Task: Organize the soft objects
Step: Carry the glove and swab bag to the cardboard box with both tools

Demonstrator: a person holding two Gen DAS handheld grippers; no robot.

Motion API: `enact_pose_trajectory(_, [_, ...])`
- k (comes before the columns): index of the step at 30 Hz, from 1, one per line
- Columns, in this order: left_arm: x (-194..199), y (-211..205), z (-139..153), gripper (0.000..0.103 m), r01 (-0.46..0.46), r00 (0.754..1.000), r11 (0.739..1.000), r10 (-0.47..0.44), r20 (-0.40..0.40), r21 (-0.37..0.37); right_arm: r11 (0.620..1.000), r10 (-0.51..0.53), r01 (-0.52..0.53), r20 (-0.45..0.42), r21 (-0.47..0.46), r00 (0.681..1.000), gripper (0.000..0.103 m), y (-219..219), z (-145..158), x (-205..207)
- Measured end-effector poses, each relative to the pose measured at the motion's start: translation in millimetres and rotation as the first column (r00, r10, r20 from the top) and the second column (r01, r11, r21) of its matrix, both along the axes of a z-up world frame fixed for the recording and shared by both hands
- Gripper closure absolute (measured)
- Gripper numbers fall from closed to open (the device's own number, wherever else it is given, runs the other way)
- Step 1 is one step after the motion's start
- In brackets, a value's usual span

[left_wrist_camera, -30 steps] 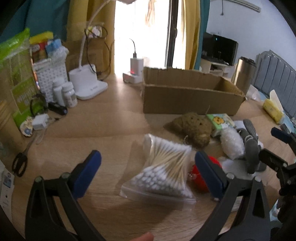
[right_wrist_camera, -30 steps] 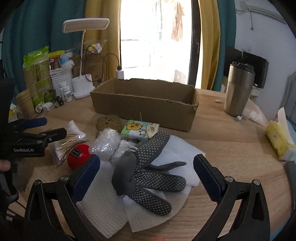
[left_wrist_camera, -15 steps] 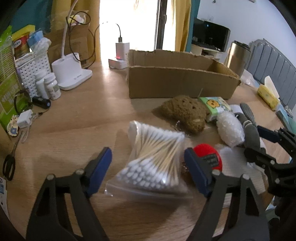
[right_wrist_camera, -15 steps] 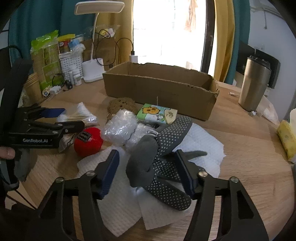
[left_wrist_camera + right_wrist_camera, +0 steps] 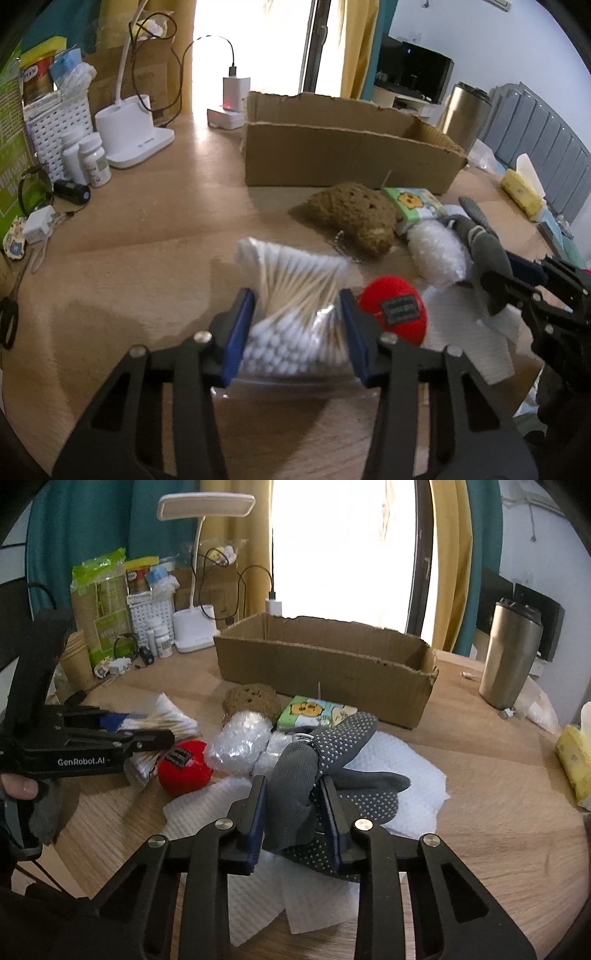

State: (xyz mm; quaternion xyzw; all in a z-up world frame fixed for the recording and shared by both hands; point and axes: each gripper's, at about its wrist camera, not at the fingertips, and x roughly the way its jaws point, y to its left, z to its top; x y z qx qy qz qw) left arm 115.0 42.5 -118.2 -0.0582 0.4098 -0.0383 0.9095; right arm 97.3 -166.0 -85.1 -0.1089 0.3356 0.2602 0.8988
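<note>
My left gripper (image 5: 295, 332) is shut on a clear bag of cotton swabs (image 5: 291, 295) lying on the wooden table; it also shows in the right wrist view (image 5: 147, 734). My right gripper (image 5: 293, 812) is shut on a grey dotted glove (image 5: 295, 797) resting on white paper towels (image 5: 402, 760). A red ball (image 5: 393, 308), a bubble-wrap bundle (image 5: 437, 251), a brown plush toy (image 5: 354, 218) and a green tissue pack (image 5: 413, 203) lie between the grippers. An open cardboard box (image 5: 332, 155) stands behind them.
A white lamp base (image 5: 133, 136), pill bottles (image 5: 92, 158) and a white basket (image 5: 55, 125) stand at the left. A steel tumbler (image 5: 509, 657) stands right of the box. A yellow pack (image 5: 576, 757) lies at the right edge. Scissors (image 5: 9, 317) lie far left.
Both grippers have moved forward and closed: the left onto the cotton swab bag, the right onto the grey glove.
</note>
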Motion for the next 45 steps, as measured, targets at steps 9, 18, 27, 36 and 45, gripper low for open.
enact_pose_trajectory(9, [-7.1, 2.7, 26.5, 0.056, -0.002, 0.998, 1.000, 0.004, 0.063, -0.022, 0.999, -0.018, 0.015, 0.051, 0.046, 0.999, 0.074, -12.6, 25.1, -1.7])
enact_pose_trajectory(18, [-4.0, 7.4, 48.8, 0.056, 0.003, 0.995, 0.999, 0.002, 0.100, -0.049, 0.996, -0.012, 0.005, 0.083, 0.084, 0.996, 0.074, -19.1, 49.9, 1.9])
enact_pose_trajectory(27, [-2.0, 1.7, 70.1, 0.056, 0.027, 0.992, 0.998, -0.020, 0.124, -0.050, 0.991, -0.026, 0.023, 0.020, 0.131, 0.999, 0.074, -30.0, 51.9, 13.8])
enact_pose_trajectory(36, [4.1, 2.3, 93.3, 0.056, 0.029, 0.989, 0.997, -0.018, 0.144, -0.071, 0.982, -0.010, -0.001, 0.058, 0.191, 0.998, 0.074, -34.3, 86.0, 19.5])
enact_pose_trajectory(45, [27.7, 2.6, 102.6, 0.056, 0.028, 0.989, 0.997, -0.017, 0.147, -0.071, 0.982, -0.004, -0.008, 0.063, 0.191, 0.998, 0.074, -35.1, 92.3, 44.6])
